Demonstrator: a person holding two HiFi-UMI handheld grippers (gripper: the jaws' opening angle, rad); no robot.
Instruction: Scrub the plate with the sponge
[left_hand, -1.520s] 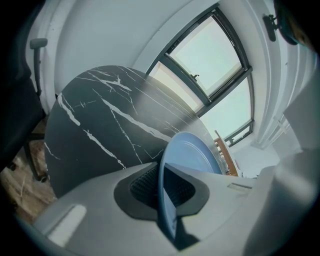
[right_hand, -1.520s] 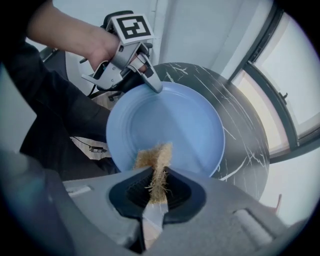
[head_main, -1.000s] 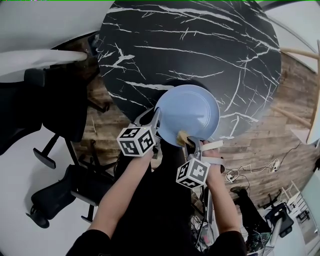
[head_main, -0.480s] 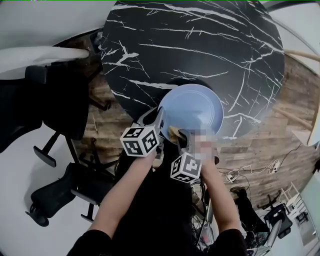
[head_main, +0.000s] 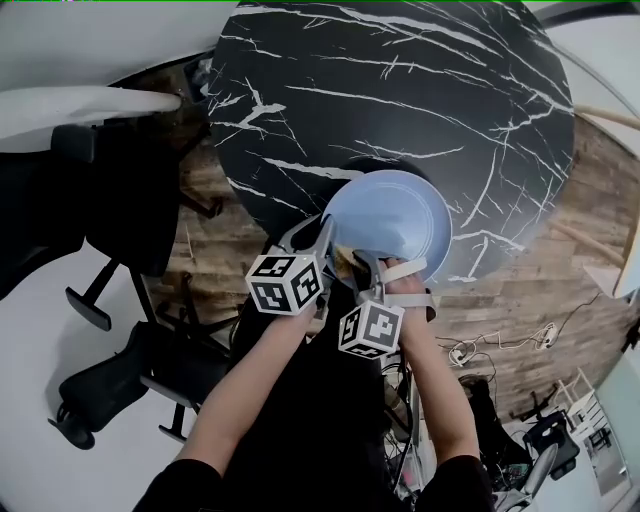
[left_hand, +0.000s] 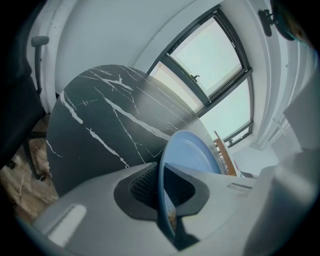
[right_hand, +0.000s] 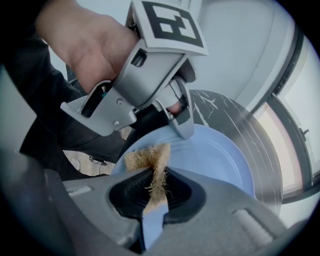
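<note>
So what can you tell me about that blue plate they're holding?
The plate is round, pale blue and smooth, like glazed ceramic or plastic, with a shallow well and a raised rim. It is held tilted over the near edge of the black marbled table. The left gripper has its jaws clamped on the rim, and the tan fibrous sponge in the right gripper presses against the rim close beside them.

No words, numbers or brand names can be read anywhere; the only sign-like marks are black-and-white square code patterns on the left cube (head_main: 287, 283) and the right cube (head_main: 370, 330), both just beside the plate's (head_main: 400, 220) near rim, and they spell nothing legible.
</note>
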